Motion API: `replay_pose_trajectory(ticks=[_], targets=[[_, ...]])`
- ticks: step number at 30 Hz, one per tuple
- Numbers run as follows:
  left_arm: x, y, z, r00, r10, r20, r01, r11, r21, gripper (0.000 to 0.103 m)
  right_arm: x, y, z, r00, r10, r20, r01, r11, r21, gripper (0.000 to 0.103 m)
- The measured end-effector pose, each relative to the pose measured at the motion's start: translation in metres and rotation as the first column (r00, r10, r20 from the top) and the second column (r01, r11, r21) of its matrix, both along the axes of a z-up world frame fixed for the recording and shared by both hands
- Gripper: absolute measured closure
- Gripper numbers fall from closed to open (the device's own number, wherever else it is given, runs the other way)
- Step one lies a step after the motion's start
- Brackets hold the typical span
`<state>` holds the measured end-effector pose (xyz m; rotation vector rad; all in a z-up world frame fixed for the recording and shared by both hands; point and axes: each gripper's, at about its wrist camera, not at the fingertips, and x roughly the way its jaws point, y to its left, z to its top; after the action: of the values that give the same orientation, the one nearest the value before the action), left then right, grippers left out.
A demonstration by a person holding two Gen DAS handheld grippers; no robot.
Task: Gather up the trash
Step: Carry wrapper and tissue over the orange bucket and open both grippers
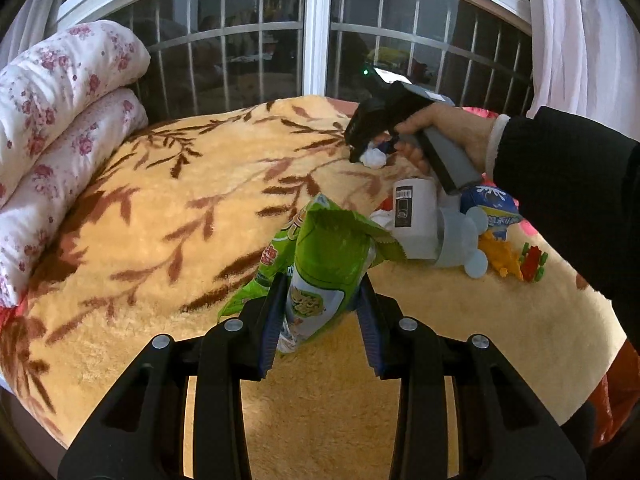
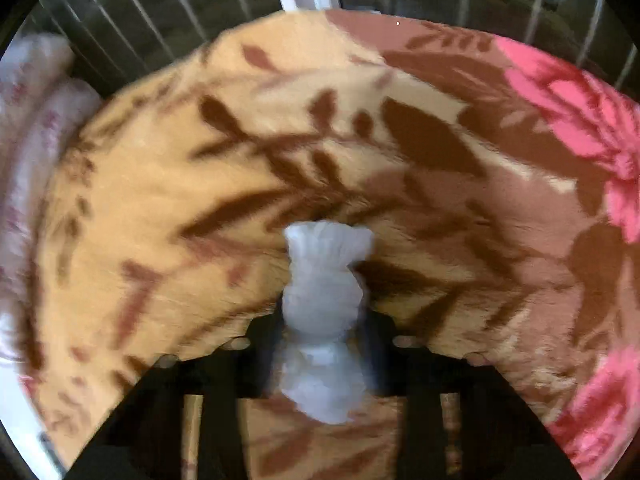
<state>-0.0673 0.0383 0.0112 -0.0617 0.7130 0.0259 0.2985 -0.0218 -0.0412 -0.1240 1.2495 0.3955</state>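
we had left gripper (image 1: pixel 320 300) clamped on the green snack bag (image 1: pixel 320 264), right gripper (image 2: pixel 324 344) clamped on the tissue wad (image 2: pixel 324 292) (blurry); we judged both needed firm squeeze over the bed (image 1: pixel 160 200).

A bed is covered by a plush tan blanket (image 1: pixel 152 208) with brown leaf sprigs, turning pink-flowered toward one side. A folded white quilt (image 1: pixel 60 120) printed with small red flowers is stacked at its far left edge, against a barred window (image 1: pixel 256 52) with pale curtains (image 1: pixel 576 28) beside it. Orange, red and green toy blocks (image 1: pixel 516 258) lie on the blanket, near a grey mouse-eared cup (image 1: pixel 460 244) tipped on its side.
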Motion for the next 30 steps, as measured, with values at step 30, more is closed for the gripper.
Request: replay_pose_trajectory(ticks=[30], targets=[[-0.176,-0.056,0.003,0.985,-0.171,-0.04,0.166,0.98,-0.108,0.069,-0.486,-0.199,0.06,0.955,0.02,0.297,-0.093,0.968,0.234,0.073]])
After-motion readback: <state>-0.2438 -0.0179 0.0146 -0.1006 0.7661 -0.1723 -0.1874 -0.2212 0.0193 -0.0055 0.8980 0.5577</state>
